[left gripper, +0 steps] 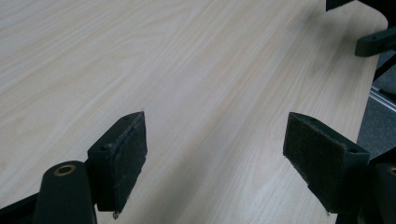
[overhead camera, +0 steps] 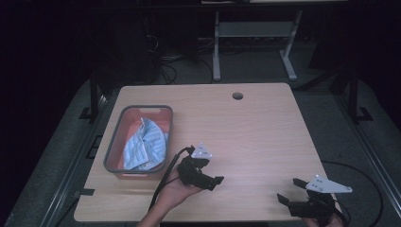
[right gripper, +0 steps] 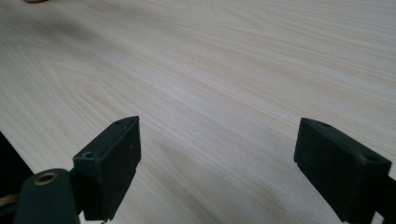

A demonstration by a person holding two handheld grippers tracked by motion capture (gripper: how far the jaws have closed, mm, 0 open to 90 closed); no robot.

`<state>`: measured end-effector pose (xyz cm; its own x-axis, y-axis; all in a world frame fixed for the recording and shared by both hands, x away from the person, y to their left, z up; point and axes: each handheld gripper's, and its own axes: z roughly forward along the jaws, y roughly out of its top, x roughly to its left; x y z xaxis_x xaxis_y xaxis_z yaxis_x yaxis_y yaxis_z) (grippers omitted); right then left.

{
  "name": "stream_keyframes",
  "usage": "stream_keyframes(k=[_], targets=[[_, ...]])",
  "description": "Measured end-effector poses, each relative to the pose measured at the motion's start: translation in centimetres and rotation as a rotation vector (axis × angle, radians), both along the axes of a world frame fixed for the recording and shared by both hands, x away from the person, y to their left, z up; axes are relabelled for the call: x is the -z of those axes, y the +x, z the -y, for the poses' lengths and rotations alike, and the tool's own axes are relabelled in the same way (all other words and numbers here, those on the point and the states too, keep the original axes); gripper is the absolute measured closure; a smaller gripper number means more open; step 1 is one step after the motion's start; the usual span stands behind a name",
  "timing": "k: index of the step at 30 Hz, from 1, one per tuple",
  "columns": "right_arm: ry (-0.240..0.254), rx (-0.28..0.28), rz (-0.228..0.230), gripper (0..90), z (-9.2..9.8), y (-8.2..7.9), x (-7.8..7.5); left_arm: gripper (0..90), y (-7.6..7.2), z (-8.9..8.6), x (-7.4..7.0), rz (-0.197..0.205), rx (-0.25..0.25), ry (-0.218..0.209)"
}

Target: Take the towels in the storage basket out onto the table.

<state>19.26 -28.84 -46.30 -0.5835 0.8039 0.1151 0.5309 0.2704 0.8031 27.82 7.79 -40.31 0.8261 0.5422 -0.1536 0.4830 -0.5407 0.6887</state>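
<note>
Cloth (overhead camera: 144, 144) bunched lengthwise in basket (overhead camera: 113, 142); left tongs (overhead camera: 212, 182) apart, empty.

open tongs (right gripper: 217, 163) above bare wooden table (right gripper: 224, 70).

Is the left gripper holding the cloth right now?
No, the left gripper is open over bare table; the cloth lies in the bin.

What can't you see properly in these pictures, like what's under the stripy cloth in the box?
- Bottom of the grey bin, high view: the blue striped cloth covers most of it, so anything underneath is hidden.
- The person's hand on the right gripper, high view: cut off by the bottom edge.
- Floor behind the table, high view: too dark to make out the cables and frames.
</note>
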Motion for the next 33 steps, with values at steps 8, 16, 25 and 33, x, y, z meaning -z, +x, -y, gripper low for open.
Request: stream_keyframes(k=[8, 16, 25, 33], targets=[[0.007, 0.01, -0.002, 14.2, 0.2, 0.0, -0.1, 21.1, 1.3, 0.1, -1.2, -0.004, -0.004, 0.017], [0.005, 0.005, 0.003, 14.2, 0.3, 0.0, -0.1, 20.7, 2.3, -0.2, -2.5, 0.001, -0.013, 0.034], [0.002, 0.006, 0.005, 14.2, 0.3, 0.0, -0.2, 20.5, 3.5, -0.8, -4.0, 0.006, -0.03, 0.049], [0.002, 0.007, 0.005, 14.2, 0.3, 0.0, -0.2, 20.4, 4.3, -2.1, -5.0, -0.001, -0.061, 0.058]])
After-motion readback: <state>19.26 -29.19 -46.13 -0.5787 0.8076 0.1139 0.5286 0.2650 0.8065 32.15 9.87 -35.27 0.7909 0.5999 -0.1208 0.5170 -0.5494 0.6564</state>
